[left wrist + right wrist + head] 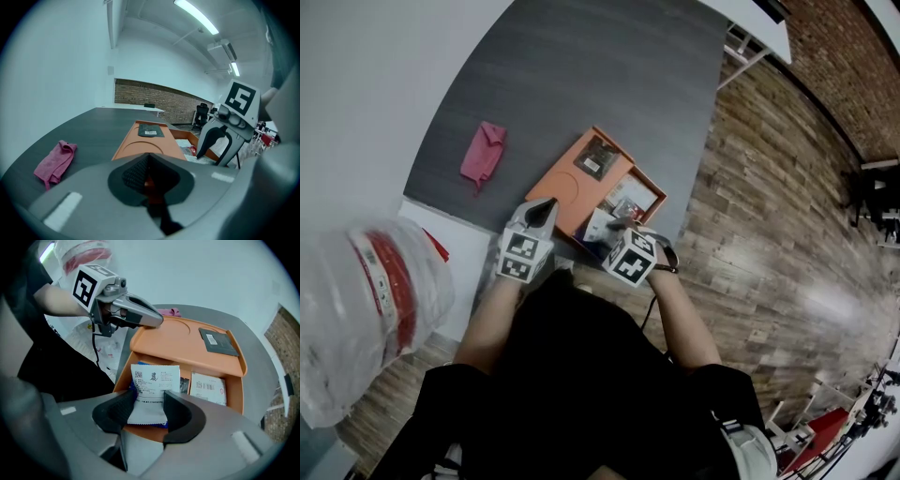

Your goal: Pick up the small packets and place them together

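Note:
An orange box (567, 187) lies open on the dark grey table (609, 66), its flat lid side bearing a dark packet (598, 157). In the right gripper view my right gripper (150, 408) stands steeply over the box's open compartment, shut on a white packet with a blue edge (154, 380), pads against both its sides. A second white packet (208, 387) lies flat in the compartment beside it. My left gripper (147, 164) hovers at the near edge of the lid (140, 145), jaws together with nothing in them. It also shows in the right gripper view as the left gripper (157, 320).
A pink cloth (483, 152) lies on the table left of the box. A clear plastic bag with red print (366, 300) sits at the near left, off the table. Wooden floor (769, 234) runs to the right of the table's edge.

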### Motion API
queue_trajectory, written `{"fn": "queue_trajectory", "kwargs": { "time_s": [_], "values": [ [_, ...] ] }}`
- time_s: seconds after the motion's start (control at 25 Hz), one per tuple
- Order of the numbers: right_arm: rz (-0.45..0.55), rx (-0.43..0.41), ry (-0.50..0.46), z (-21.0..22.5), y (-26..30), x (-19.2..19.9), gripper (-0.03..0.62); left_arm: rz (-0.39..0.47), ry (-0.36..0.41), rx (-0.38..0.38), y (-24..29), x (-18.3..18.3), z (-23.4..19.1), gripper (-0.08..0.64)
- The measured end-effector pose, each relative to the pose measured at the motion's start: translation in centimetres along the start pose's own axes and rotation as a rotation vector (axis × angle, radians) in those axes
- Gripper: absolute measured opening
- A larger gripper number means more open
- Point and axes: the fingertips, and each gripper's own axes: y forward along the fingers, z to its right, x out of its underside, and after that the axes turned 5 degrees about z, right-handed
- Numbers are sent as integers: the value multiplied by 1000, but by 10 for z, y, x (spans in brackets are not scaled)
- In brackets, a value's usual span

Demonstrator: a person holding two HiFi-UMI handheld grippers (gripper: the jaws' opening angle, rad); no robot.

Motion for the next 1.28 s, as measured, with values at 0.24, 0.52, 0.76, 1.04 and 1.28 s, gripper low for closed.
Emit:
{"fn": "queue_trajectory", "kwargs": {
  "time_s": [0.24, 0.52, 0.76, 1.04, 1.28],
  "values": [
    [36, 53, -10, 7, -21, -11, 204, -3, -4, 4, 3, 0, -1, -2],
    [69, 113, -31, 17, -46, -24, 192, -12, -9, 4, 5, 3, -2, -2],
    [80, 154, -52, 23, -60, -30, 188, -17, -6, 9, 8, 1, -3, -2],
    [150, 208, -90, 34, -73, -59, 186, 111, -165, 23, -1, -27, -13, 0],
    [201, 210, -121, 41, -65, -89, 184, 155, -126, -37, -20, -47, -26, 0]
  ]
}}
